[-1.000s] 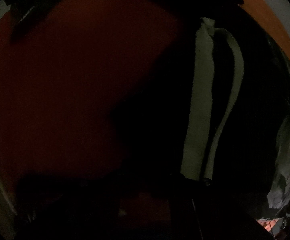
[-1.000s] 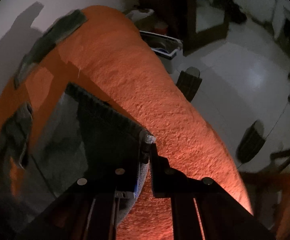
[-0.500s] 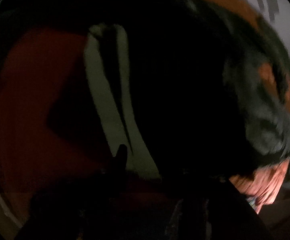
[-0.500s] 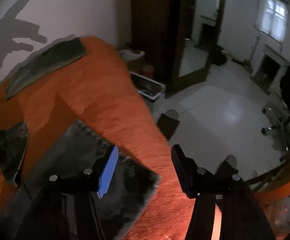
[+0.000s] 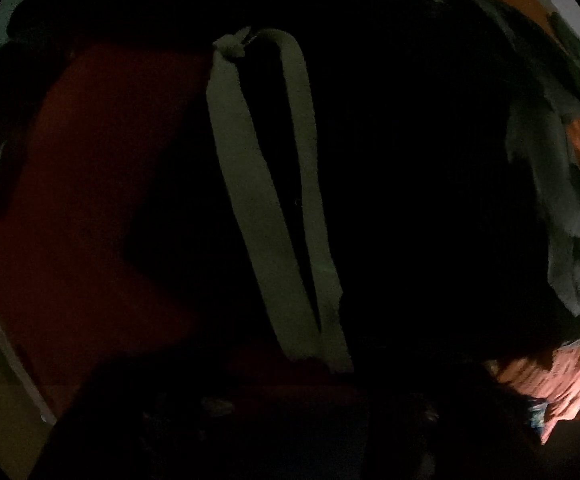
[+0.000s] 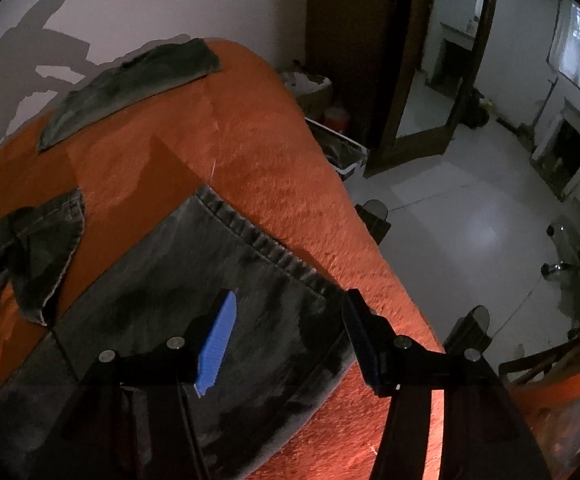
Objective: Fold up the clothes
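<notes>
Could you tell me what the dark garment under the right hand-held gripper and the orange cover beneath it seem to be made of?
The dark garment looks like washed grey-black denim: faded mottling, a stitched, puckered hem. The orange cover looks like a plush, fleecy blanket with a short fuzzy nap catching the light; the exact fibre cannot be told.

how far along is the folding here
Done: dark jeans lie flat on the orange blanket. In hand: nothing; the right gripper hangs open above them, left gripper's jaws opening, too dark to see. Left: two dark pieces lie loose.
</notes>
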{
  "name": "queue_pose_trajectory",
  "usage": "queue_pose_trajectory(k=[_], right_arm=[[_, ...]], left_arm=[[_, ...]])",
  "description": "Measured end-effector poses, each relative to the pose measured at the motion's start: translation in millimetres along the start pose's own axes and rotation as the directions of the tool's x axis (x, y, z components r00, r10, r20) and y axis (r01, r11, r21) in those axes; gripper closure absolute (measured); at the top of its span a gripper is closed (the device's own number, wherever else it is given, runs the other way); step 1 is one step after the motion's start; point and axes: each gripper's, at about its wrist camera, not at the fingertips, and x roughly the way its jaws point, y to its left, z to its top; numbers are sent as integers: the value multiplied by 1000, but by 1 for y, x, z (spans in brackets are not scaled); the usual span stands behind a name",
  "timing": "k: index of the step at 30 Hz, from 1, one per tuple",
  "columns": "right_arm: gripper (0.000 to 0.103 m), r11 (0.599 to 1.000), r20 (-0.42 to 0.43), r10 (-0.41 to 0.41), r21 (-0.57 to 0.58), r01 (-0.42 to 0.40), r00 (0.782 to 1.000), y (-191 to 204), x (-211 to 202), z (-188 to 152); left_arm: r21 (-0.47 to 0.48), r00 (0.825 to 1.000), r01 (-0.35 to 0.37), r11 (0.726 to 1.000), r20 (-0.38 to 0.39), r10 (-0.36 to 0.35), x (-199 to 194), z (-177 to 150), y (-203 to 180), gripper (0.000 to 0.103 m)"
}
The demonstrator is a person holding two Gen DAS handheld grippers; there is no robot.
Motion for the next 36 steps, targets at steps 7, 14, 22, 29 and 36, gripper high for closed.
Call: queue_pose_trajectory(k=[7, 14, 22, 29, 36], right_arm=[[49, 996, -55, 79, 34, -78, 995, 16, 17, -1], [49, 992, -89, 100, 86, -92, 991, 15, 24, -6], [49, 992, -71, 126, 8, -125, 990, 36, 14, -8], [49, 911, -73, 288, -286, -297, 955, 117, -6, -25], [44, 383, -384, 631, -602, -701, 674, 256, -66, -106]], left_arm=[[50, 986, 166, 985, -30, -165, 7, 13, -34, 80], [24, 972, 235, 972, -11, -235, 1, 30, -44, 98], [-46, 767, 641, 766, 63, -638, -64, 50, -106, 98], [-180, 629, 774, 607, 110, -769, -62, 111, -58, 37], [-221, 696, 705, 674, 35, -717, -38, 86, -38, 36]])
